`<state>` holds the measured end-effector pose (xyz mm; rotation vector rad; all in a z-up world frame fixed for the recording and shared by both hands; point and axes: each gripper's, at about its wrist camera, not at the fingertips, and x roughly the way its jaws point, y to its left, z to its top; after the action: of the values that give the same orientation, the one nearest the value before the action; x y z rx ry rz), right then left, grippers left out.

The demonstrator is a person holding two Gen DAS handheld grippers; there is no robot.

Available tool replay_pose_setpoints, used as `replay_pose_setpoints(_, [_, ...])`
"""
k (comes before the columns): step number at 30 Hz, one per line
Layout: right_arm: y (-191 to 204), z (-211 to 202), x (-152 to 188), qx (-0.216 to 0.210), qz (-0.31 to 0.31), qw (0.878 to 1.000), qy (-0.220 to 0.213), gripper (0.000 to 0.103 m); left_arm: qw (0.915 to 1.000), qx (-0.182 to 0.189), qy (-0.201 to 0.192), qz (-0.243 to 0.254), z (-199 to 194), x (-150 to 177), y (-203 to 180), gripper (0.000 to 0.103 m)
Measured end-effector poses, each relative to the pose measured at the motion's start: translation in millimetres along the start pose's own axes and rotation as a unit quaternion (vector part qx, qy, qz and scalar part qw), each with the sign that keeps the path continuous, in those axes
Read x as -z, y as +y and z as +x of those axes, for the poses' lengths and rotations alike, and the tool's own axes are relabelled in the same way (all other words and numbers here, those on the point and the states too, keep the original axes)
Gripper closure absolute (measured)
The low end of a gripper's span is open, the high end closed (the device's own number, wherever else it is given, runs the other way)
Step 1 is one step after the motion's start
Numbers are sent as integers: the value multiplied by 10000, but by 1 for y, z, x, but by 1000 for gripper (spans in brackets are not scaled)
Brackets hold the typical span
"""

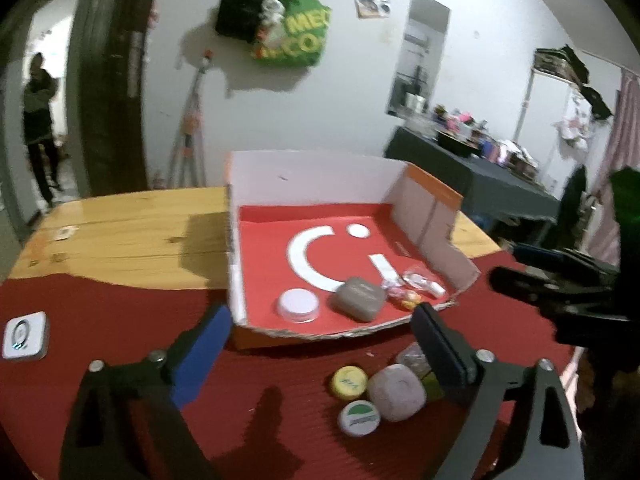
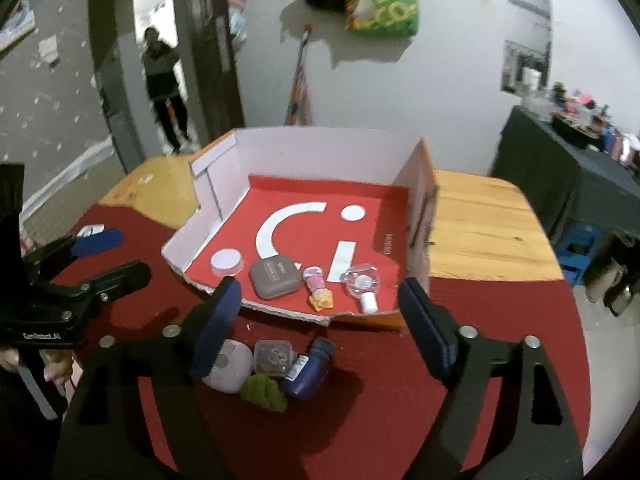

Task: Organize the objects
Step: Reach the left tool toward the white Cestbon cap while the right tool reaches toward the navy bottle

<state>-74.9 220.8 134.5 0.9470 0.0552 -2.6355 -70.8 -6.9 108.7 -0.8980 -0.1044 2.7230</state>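
box (image 2: 280, 148) front torn low, rear walls block, floor half bare

Ahead of the jaws a torn cardboard box (image 2: 416, 184) shows matt white walls and a smooth red printed floor. Under the jaws lies ribbed red cloth (image 2: 360, 420) over a glossy, varnished wood table (image 2: 480, 232). A clear plastic bottle (image 2: 362, 280) glints inside the box.

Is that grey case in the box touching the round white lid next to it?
Apart. In the right wrist view, red box floor shows plainly between the grey case and the round white lid; the left wrist view shows that gap too.
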Motion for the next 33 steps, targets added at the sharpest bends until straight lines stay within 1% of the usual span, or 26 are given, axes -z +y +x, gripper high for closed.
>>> replay_pose_setpoints(1, [0, -5, 4, 19, 59, 9999, -88, 15, 10000, -67, -64, -12, -4, 4, 0, 4])
replay_pose_setpoints(3, [-1, -12, 12, 38, 160, 9997, -196, 14, 9997, -152, -154, -69, -10, 11, -1, 3])
replay_pose_setpoints(5, [-1, -16, 21, 105, 257, 9993, -230, 14, 9995, -253, -158, -88, -14, 17, -2, 2])
replay_pose_setpoints(7, [0, -17, 29, 154, 311, 9991, -255, 13, 9993, -312, -187, -63, -16, 24, -5, 0])
replay_pose_setpoints(10, [1, -17, 43, 207, 393, 9986, -299, 12, 9991, -352, -253, -24, -20, 35, -11, 0])
replay_pose_setpoints(14, [2, -13, 65, 282, 542, 9975, -363, 12, 9988, -430, -243, -58, -18, 49, -16, 0])
replay_pose_setpoints(17, [-2, -7, 81, 396, 683, 9964, -302, 11, 9985, -535, -87, -123, -9, 60, -18, 0])
replay_pose_setpoints(22, [-4, 0, 96, 582, 726, 9956, -120, 11, 9980, -521, 195, -286, 2, 75, -16, 0])
replay_pose_setpoints(30, [-10, 2, 100, 558, 843, 9949, -51, 11, 9972, -548, 357, -353, 9, 84, -15, 0])
replay_pose_setpoints(33, [-10, 2, 101, 548, 851, 9949, -32, 11, 9973, -534, 402, -304, 10, 84, -16, 0])
